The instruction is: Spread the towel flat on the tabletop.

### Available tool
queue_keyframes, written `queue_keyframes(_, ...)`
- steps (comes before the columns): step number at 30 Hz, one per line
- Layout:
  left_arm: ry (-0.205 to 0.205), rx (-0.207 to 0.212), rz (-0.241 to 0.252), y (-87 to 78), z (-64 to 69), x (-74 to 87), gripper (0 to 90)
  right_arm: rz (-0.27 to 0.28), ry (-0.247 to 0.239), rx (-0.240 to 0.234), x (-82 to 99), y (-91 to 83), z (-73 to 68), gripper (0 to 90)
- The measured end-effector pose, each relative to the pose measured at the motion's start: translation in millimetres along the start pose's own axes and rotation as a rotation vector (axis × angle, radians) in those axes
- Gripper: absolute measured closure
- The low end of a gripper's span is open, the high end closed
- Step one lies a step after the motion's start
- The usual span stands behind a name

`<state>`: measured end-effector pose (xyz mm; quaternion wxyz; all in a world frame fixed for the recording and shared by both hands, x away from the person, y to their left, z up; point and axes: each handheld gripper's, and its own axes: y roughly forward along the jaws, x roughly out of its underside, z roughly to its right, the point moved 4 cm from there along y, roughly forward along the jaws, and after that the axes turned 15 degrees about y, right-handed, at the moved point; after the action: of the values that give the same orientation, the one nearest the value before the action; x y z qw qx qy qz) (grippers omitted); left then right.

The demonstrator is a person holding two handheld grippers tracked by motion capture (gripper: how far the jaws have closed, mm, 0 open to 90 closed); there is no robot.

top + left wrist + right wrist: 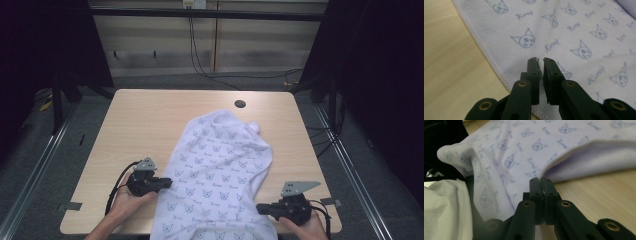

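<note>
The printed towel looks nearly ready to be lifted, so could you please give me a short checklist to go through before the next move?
1. Right gripper clamped on the towel's stitched edge: ok, jaws closed together at the hem.
2. Left gripper clamped on the towel: not ok, a narrow gap remains between the jaws, which sit over the cloth near its hem; no fold pinched between them.
3. Both grippers at opposite side edges of the towel: ok in the high view.
4. Towel lying flat: not ok, the far end is bunched and the near end hangs over the table edge.
5. Table around the towel free of obstacles: ok.
</note>
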<state>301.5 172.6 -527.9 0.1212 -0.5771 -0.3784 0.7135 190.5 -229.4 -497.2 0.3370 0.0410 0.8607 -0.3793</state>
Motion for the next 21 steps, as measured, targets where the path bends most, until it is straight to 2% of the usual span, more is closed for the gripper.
queue_keyframes(2,-0.011,0.012,-0.002,-8.1,6.4,6.9,81.2,0.009,0.003,0.019,7.7,-9.9,-2.8,88.7)
queue_keyframes(5,0.001,0.02,-0.017,-17.5,18.1,14.0,76.8,0.015,0.008,0.033,14.6,-22.0,-7.1,87.3)
queue_keyframes(7,-0.016,0.048,-0.016,-22.4,23.5,18.3,76.7,0.002,0.015,0.048,17.8,-24.6,-7.1,81.1)
queue_keyframes(9,-0.019,0.025,-0.003,-27.5,23.9,20.2,76.3,0.004,0.008,0.073,18.4,-24.9,-5.9,72.8)
queue_keyframes(10,-0.02,0.016,0.02,-29.9,21.7,18.6,75.9,0.005,0.003,0.084,16.8,-24.0,-3.7,67.4)
queue_keyframes(12,-0.043,-0.004,0.051,-31.6,12.5,13.6,76.0,0.01,0.007,0.111,10.4,-20.2,2.8,64.4)
queue_keyframes(14,-0.061,-0.047,0.07,-28.7,0.0,7.4,76.4,0.023,0.005,0.1,-0.4,-12.8,9.8,62.3)
queue_keyframes(16,-0.073,-0.063,0.08,-22.4,-14.2,0.1,76.6,0.025,-0.003,0.115,-14.6,-0.7,19.4,62.4)
queue_keyframes(17,-0.07,-0.073,0.077,-17.8,-21.5,-3.7,76.5,0.022,-0.019,0.105,-22.6,6.6,23.9,63.1)
queue_keyframes(19,-0.089,-0.083,0.087,-8.2,-35.4,-10.8,74.9,0.022,-0.042,0.141,-40.6,22.4,33.7,64.6)
queue_keyframes(21,-0.106,-0.087,0.086,1.2,-45.5,-16.7,74.2,0.023,-0.052,0.152,-59.8,38.3,42.7,66.6)
